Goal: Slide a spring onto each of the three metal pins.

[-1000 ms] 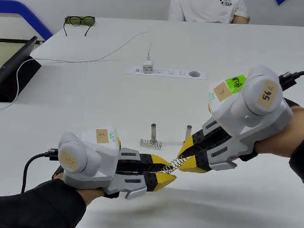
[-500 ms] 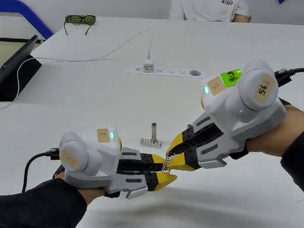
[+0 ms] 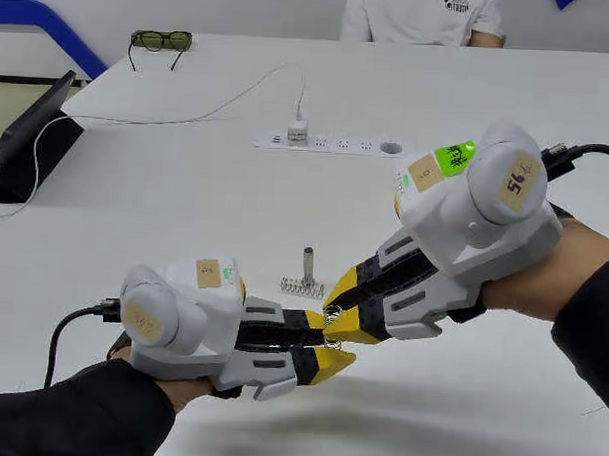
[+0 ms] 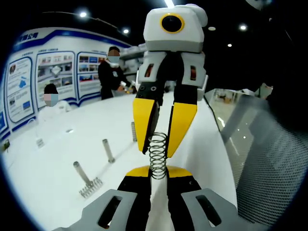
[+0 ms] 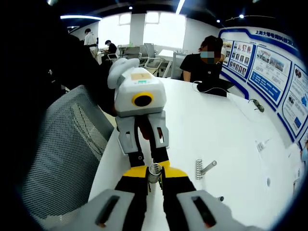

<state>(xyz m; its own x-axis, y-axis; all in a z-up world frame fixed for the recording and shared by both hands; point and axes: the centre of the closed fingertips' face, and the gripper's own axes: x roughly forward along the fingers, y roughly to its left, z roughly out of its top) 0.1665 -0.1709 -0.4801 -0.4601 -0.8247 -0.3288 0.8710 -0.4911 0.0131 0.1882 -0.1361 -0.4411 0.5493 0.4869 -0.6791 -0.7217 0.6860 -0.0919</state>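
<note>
spring (image 4: 157,150) was off the table, bridged between your two grippers: the left gripper (image 4: 159,173) pinched its near end, while the right gripper (image 5: 155,169) had its jaws either side of the far end, and whether they truly bit couldn't be told. metal pins (image 4: 108,150) stood bare beyond, a second spring (image 3: 301,286) lying by one. you'd have done best to confirm one firm grip before freeing the other, leaving the coil's bore open

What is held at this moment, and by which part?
A spring: the left gripper clamps one end; the right gripper straddles the other with its jaws.
</note>
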